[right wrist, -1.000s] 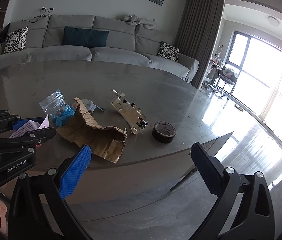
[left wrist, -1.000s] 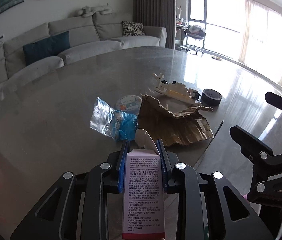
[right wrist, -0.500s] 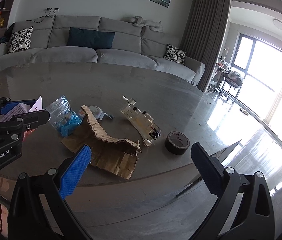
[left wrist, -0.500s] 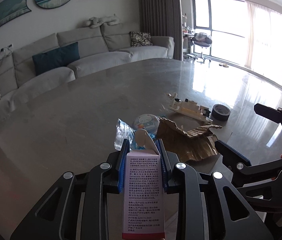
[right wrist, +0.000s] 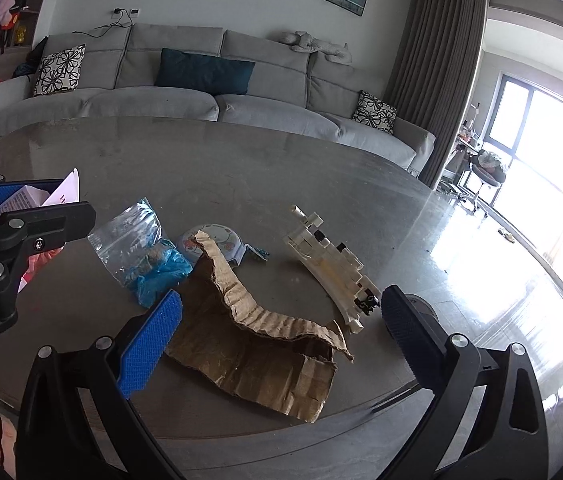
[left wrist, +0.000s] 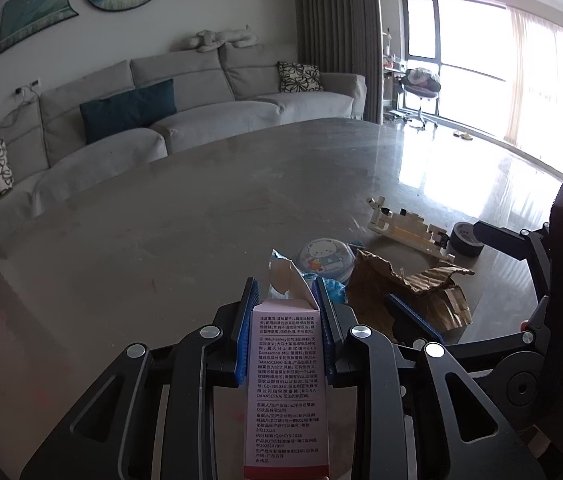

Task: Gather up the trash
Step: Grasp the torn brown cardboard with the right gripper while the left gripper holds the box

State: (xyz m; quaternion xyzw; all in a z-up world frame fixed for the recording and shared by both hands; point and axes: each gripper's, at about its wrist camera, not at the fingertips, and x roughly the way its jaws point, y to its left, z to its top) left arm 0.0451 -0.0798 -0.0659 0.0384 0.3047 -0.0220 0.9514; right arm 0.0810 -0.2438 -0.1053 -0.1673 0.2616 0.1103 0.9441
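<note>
1. L gripper (left wrist: pixel 285 296): jaws nearly closed, blue pads clamped on both sides of a small pink carton (left wrist: pixel 286 380) with its top flap torn open. Carton sits up off the table (left wrist: pixel 161 220), short of the cardboard scrap (right wrist: pixel 253 340) and to its left in the right wrist view.
2. R gripper (right wrist: pixel 277 316): jaws wide apart, nothing between them. It frames the cardboard scrap, pads apart from it, not touching yet.
3. Other trash, relative to the cardboard: clear bag w/ blue stuff (right wrist: pixel 141 256) just left of it, touching or nearly; round cartoon-bear lid (right wrist: pixel 217 240) behind it, partly covered.
4. Prob. not trash: white brick model (right wrist: pixel 329 268) just right of the cardboard; tape roll (left wrist: pixel 466 239) beyond that, mostly hidden behind the R finger in the right wrist view.
5. Risks:
 - Cardboard is bent up and floppy; a grab on the raised torn edge could tear it or fold it and let it slip.
 - R right finger is near the brick model; closing or sliding in could knock it or drag it along.
 - Scrap overlaps the lid and bag, so lifting may pull them around.
 - Carton is thin; a harder squeeze could crush it, while a tilt could let it slide out.
6. Views: left wrist shows carton print, grip contact and the tape roll clearly. Right wrist shows the whole scrap, its near edge by the table rim, and the bag, which the carton mostly blocks in the left wrist view.
</note>
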